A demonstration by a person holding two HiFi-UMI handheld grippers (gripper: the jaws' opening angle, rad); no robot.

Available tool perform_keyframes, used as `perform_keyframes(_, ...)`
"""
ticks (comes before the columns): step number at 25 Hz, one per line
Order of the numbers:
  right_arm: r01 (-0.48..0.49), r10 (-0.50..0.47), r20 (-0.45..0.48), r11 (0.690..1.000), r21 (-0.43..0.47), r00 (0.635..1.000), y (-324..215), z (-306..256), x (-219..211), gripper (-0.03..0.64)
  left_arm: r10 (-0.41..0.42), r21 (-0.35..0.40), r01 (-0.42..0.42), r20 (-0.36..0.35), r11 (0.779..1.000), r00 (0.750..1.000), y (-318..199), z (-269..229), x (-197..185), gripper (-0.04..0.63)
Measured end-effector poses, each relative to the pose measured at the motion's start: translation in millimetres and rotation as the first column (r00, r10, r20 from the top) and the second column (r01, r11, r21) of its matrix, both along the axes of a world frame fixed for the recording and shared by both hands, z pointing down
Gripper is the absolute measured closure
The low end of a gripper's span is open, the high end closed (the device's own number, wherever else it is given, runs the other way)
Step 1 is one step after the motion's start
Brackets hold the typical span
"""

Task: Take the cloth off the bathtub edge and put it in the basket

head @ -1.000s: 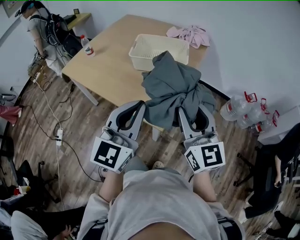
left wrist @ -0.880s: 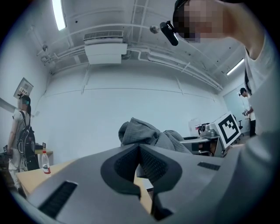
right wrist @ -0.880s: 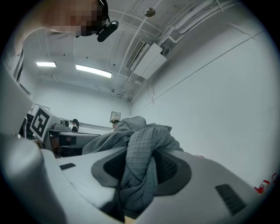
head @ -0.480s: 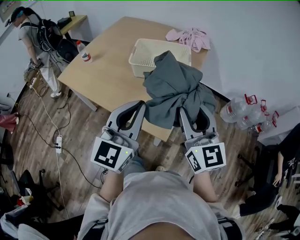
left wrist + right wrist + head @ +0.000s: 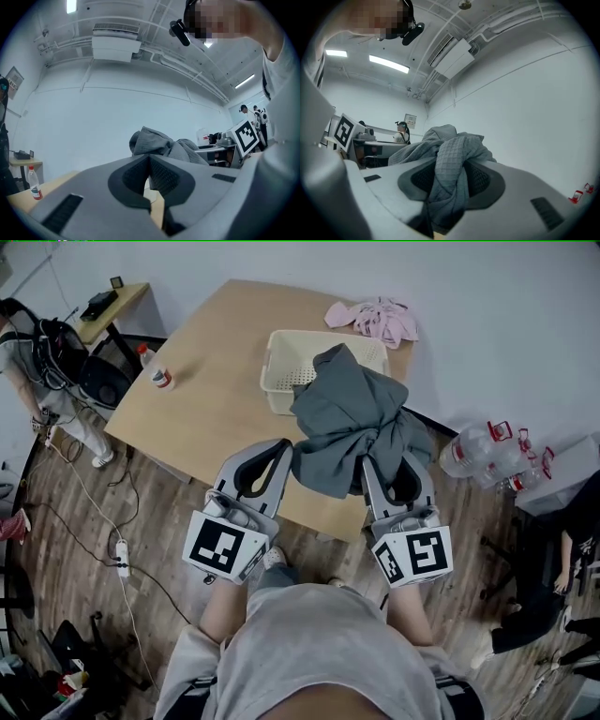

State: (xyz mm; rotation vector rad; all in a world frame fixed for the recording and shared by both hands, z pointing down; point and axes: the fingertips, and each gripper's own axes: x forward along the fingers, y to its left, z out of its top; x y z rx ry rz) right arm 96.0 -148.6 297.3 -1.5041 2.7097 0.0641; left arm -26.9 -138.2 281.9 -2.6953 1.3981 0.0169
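Here, the right tool (image 5: 367, 461) pinches a thick bunch of cloth (image 5: 347, 418). The left tool (image 5: 281, 448), tips together, nips its edge over the bench (image 5: 206, 399).

1. Head view: the grey cloth (image 5: 347, 418) covers the near right corner of the basket (image 5: 281, 352) and a stretch of the worktop (image 5: 206, 409) edge. It also hides the tips of the right gripper (image 5: 449, 185).
2. Right gripper view: cloth fills the gap and masks the inner faces of the fingers (image 5: 490, 180).
3. Left gripper (image 5: 149, 161): the tips meet. Whether they nip any cloth cannot be told.
4. Bottle (image 5: 160, 378): label too small to read.
5. Person (image 5: 37, 362) at the left: cut off by the picture's edge.
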Motion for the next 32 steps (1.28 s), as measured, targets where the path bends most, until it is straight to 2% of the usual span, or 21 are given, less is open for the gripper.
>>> perform_keyframes(11, -0.118, 0.118, -0.007, 0.993, 0.0, 0.993, -33, 2, -43, 0.457, 0.122, 0.002, -0.122, 0.027, 0.993, 0.992, -49, 3, -41, 0.599)
perform_keyframes(17, -0.173, 0.173, -0.005, 0.985, -0.005, 0.985, -40, 6, -59, 0.457, 0.183, -0.002, -0.183, 0.009, 0.983, 0.983, -60, 3, -58, 0.599)
perform_keyframes(23, -0.203, 0.203, -0.004, 0.979, -0.003, 0.979, -42, 9, -72, 0.459, 0.196, -0.005, -0.196, 0.004, 0.981, 0.981, -67, 9, -76, 0.6)
perform_keyframes(32, -0.23, 0.23, -0.007, 0.973, -0.012, 0.973, -59, 10, -69, 0.459, 0.201, -0.03, -0.201, -0.003, 0.979, 0.98, -83, 16, -83, 0.6)
